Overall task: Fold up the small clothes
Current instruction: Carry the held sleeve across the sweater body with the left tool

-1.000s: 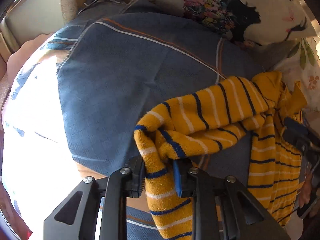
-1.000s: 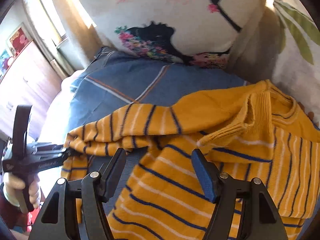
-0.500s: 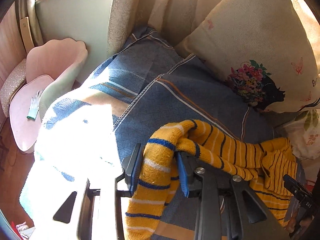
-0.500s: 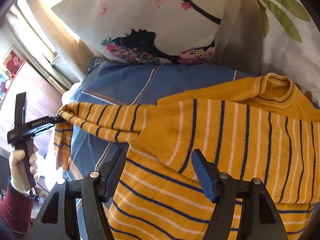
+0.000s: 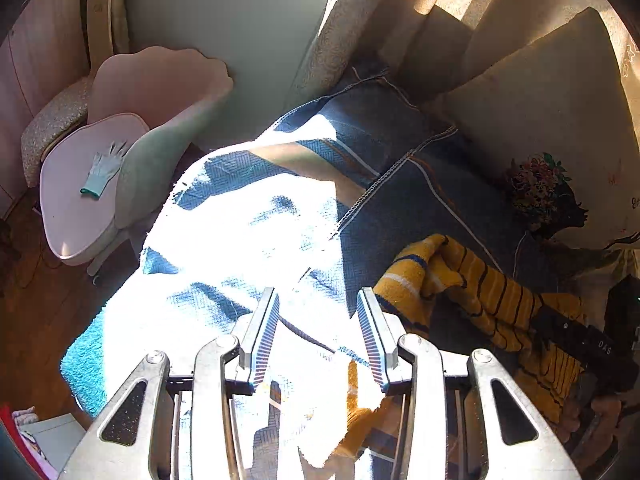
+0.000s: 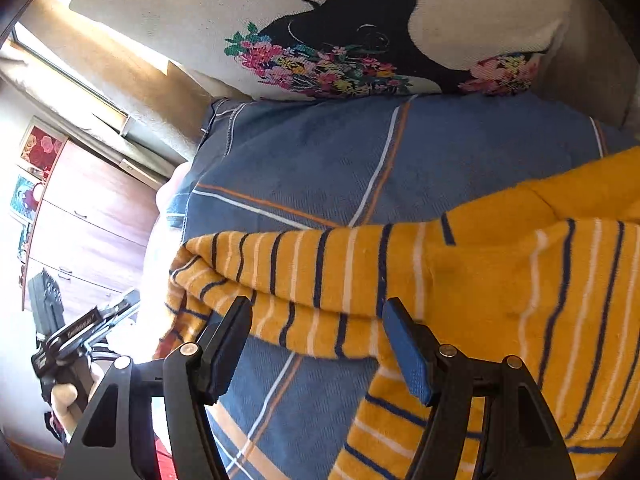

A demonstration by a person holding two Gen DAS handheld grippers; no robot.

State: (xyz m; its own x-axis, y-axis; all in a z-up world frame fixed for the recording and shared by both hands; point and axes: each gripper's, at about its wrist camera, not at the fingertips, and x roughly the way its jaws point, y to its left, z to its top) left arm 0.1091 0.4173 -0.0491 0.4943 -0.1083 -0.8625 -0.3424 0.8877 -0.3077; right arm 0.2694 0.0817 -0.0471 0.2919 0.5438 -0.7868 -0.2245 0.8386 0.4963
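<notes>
Leftmost in the left wrist view, a pink chair [image 5: 132, 152] stands beside the bed with a pale teal glove [image 5: 105, 168] lying on its seat. Next comes the blue plaid bedspread [image 5: 420, 208], its near left part washed out by hard sunlight. Over that bright patch the left gripper [image 5: 318, 340] hangs with its jaws spread wide and nothing between the pads; a scrap of yellow knit shows just below its right finger, but whether it touches is unclear. Further right, the yellow striped sweater [image 5: 472, 284] lies bunched toward the right edge of the bedspread, just in front of a floral-print cushion [image 5: 560, 140].

Seen from the right wrist camera, the left gripper [image 6: 80, 328] appears at the far left, held off the bed's left edge, close to the sleeve end. Across the middle, the sweater [image 6: 500, 280] has one sleeve stretched leftward over the bedspread [image 6: 320, 160], and its body fills the right side. Low in front, the right gripper [image 6: 316, 344] is wide open and empty, its fingers just above the sleeve's lower hem. Behind everything, the cushion [image 6: 280, 8] leans at the far edge.
</notes>
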